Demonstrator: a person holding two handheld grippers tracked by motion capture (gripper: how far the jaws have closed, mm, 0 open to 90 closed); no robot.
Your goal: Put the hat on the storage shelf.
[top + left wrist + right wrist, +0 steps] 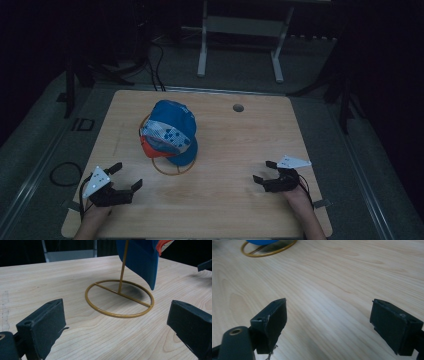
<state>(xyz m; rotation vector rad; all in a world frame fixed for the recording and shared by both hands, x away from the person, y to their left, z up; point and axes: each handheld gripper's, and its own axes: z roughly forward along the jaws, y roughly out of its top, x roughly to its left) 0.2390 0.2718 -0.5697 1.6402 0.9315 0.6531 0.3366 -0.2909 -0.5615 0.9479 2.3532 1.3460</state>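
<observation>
A pale wooden table [225, 200] with fine grain spreads under both my grippers. Ahead of my left gripper [126, 176], between and beyond its jaws, a blue fabric cap [172, 131] with an orange underbrim hangs on a thin gold wire stand [119, 298] with a ring base. My right gripper [264, 171] hovers well apart from it. Both pairs of jaws are spread wide, grasping nothing.

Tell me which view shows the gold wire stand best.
The left gripper view: the stand shows its whole ring base, crossbar and post. The high view has the cap covering most of it; the right gripper view catches part of its ring.
</observation>
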